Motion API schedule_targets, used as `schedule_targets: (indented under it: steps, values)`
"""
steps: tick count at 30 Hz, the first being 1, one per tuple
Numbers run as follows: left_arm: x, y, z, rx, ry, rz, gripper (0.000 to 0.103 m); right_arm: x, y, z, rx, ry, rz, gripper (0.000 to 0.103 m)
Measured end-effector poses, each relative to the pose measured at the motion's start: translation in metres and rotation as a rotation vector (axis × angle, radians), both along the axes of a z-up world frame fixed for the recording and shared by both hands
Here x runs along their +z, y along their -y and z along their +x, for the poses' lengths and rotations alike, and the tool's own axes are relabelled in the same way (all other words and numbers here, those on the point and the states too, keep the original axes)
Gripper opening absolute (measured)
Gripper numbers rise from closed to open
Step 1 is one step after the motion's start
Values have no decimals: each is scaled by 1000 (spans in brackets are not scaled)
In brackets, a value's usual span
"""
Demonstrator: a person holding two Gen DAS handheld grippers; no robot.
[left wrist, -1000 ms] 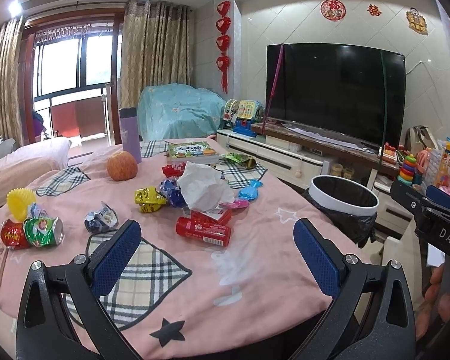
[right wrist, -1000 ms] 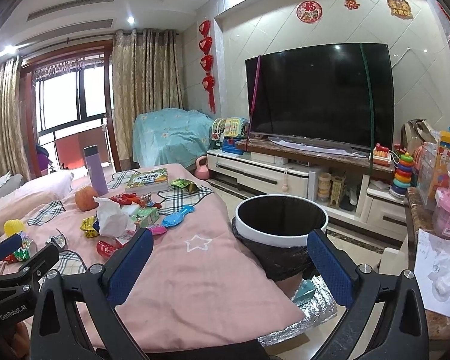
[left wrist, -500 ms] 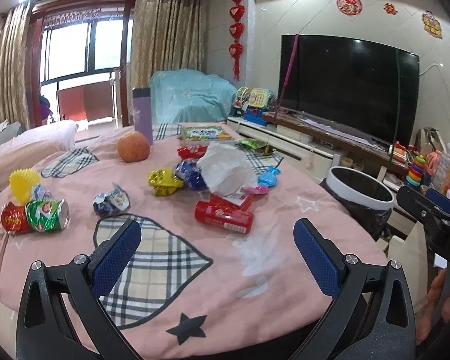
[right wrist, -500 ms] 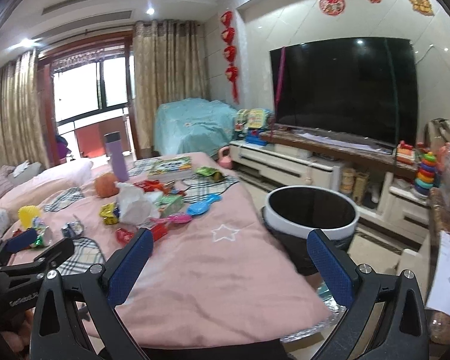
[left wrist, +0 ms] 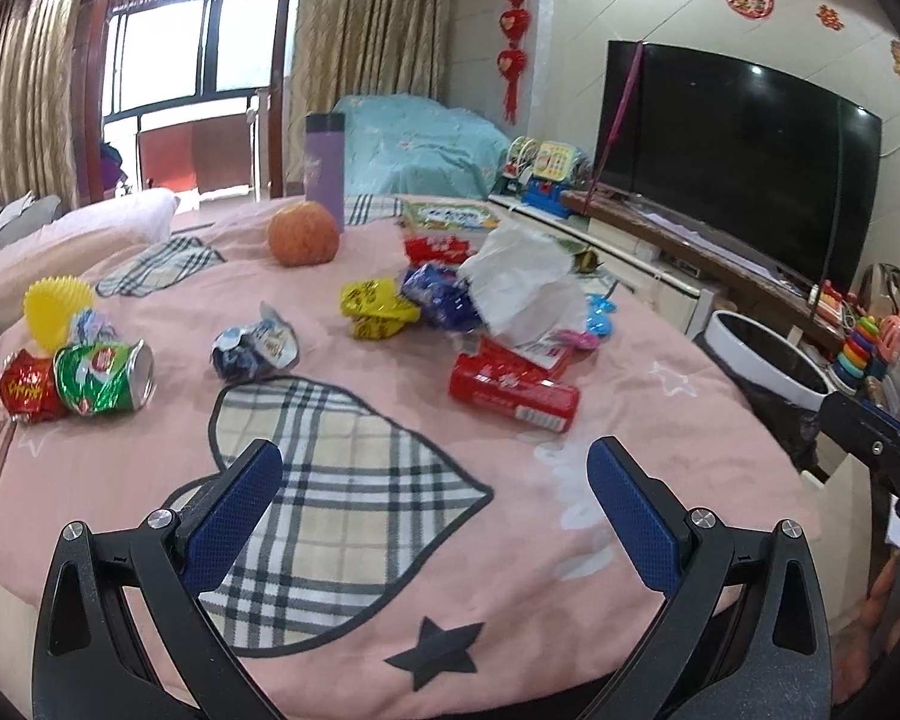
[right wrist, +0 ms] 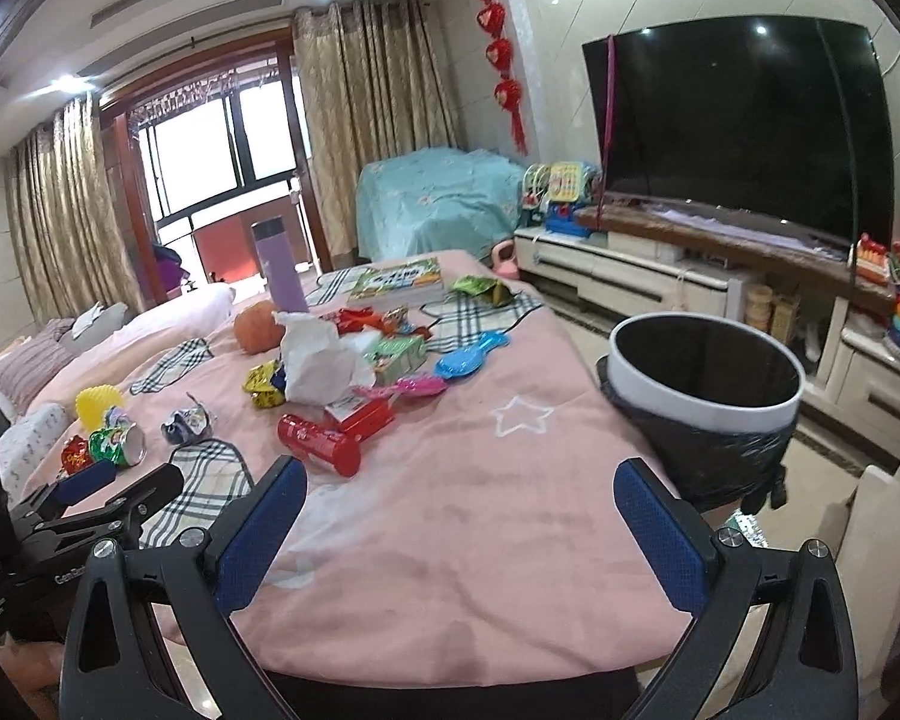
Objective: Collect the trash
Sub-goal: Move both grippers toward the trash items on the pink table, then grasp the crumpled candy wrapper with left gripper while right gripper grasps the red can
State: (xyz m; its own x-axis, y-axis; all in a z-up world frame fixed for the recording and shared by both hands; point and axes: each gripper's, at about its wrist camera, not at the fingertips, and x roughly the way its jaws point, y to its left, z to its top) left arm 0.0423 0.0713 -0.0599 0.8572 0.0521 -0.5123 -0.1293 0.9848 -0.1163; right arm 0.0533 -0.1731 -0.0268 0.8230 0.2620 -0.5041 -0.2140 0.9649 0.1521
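Pink quilted cloth with plaid heart patches covers the table (left wrist: 660, 360), which stands in a living room with a window far left and a dark television (left wrist: 744, 162) far right. At the left edge lie two crushed cans touching each other, one red (left wrist: 27, 391) and one green (left wrist: 103, 376), the green one's open end facing right, with a yellow spiky ball (left wrist: 57, 307) just behind. Right of them sits one crumpled blue-and-silver wrapper (left wrist: 255, 348), then a yellow wrapper (left wrist: 375, 307) and a white tissue (left wrist: 525, 288) in the middle heap. One red tube (left wrist: 513, 391) lies on its side, long axis running left-far to right-near. One orange fruit (left wrist: 303, 234) and one purple bottle (left wrist: 325, 165) stand far. One white-rimmed bin (right wrist: 705, 387) lined in black stands off the right edge. The left gripper (left wrist: 435, 504) and right gripper (right wrist: 459, 531) hover at the near edge, jaws spread, holding nothing.
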Motion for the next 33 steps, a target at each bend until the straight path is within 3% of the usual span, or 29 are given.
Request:
schedule_targets:
  steps: [5,22,33]
  values:
    - [-13,-17,11,33,-68,-5,103,-10,-8,12,83,-41,39,103]
    - [-33,-98,58,161,-200,14,103,-52,-77,82,270,-213,-15,103]
    - [-43,-127,111,172,-280,74,103,-74,-110,121,340,-291,-51,101]
